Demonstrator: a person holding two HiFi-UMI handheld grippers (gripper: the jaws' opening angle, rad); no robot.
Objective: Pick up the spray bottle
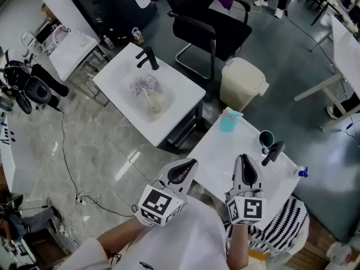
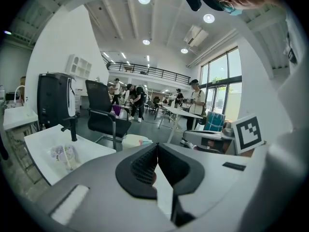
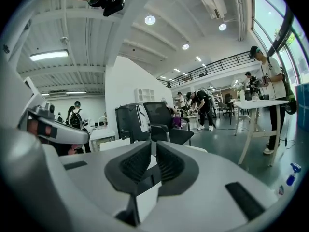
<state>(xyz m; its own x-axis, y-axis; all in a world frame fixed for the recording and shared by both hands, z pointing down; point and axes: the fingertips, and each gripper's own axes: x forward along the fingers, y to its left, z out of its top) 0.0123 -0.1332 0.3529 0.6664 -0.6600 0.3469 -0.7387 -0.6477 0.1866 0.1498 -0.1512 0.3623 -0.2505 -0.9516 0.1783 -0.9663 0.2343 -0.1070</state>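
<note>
Head view: the near white tabletop [image 1: 225, 156] carried a black tap [image 1: 274, 151], and I placed everything else by it. A dark cup [image 1: 266, 138] stood just left of the tap. The teal spray bottle [image 1: 228, 120] stood upright further left and beyond, at the tabletop's far corner, touched by neither tool. A small blue thing [image 1: 302, 172] that I couldn't identify sat right of the tap at the edge. The left tongs [image 1: 189, 164] hung well left of the tap, over the tabletop's near-left edge. The right tongs [image 1: 245, 161] hung just left of it, nearer to me than the cup. Both pointed away from me and both were well short of the bottle. Beyond the tap, past the bottle, stood a beige bin [image 1: 242, 82].

Left gripper view: the left tongs [image 2: 157, 151] were pressed together with nothing pinched. A sliver of the teal spray bottle [image 2: 145, 141] peeped over the tool's body, against the bin [image 2: 131, 140]. The tap itself was not in this view.

Right gripper view: the right tongs [image 3: 154, 153] were pressed together too — empty. A black chair [image 3: 161, 124] and people at tables filled the room behind. The blue thing [image 3: 291, 173] showed low at the right. I could not find the spray bottle or the tap here.
</note>
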